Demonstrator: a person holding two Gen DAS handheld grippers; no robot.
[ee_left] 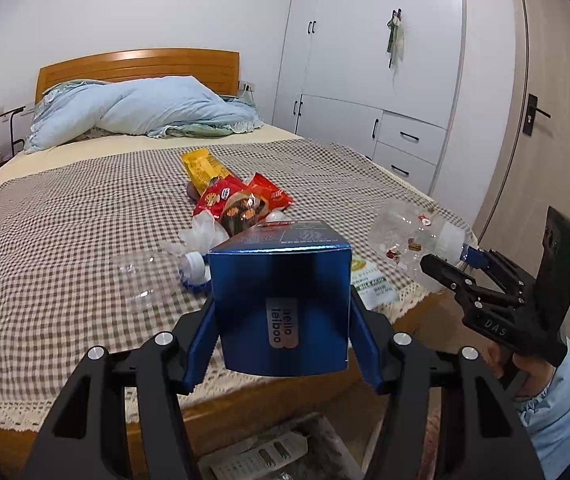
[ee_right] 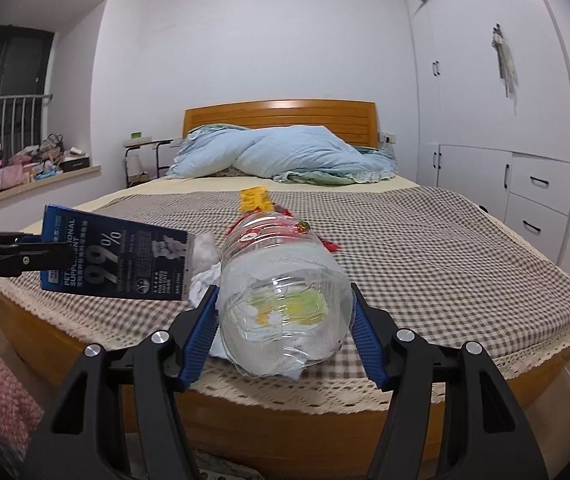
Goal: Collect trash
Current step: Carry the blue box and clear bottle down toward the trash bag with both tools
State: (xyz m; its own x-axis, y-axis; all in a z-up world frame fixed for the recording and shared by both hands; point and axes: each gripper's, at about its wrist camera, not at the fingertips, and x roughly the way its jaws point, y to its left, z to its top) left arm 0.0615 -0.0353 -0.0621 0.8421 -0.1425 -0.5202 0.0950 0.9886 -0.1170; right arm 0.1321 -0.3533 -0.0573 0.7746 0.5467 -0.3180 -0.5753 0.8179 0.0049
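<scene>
Both loads are up off the bed (ee_left: 65, 208): left gripper (ee_left: 281, 320) fingers clamp the blue box (ee_left: 281, 292), right gripper (ee_right: 285, 320) fingers squeeze the clear bottle (ee_right: 281, 300), and next, seemingly, comes dropping both toward the bin (ee_left: 261, 450) at 6 o'clock.

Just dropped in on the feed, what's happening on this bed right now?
A person is clearing trash off the bed with two handheld grippers. The left gripper is clamped on a blue box, held above the bed's foot edge. The right gripper grips a clear plastic bottle, also lifted. Still on the checked cover: snack wrappers, another clear bottle and crumpled white tissue.
</scene>
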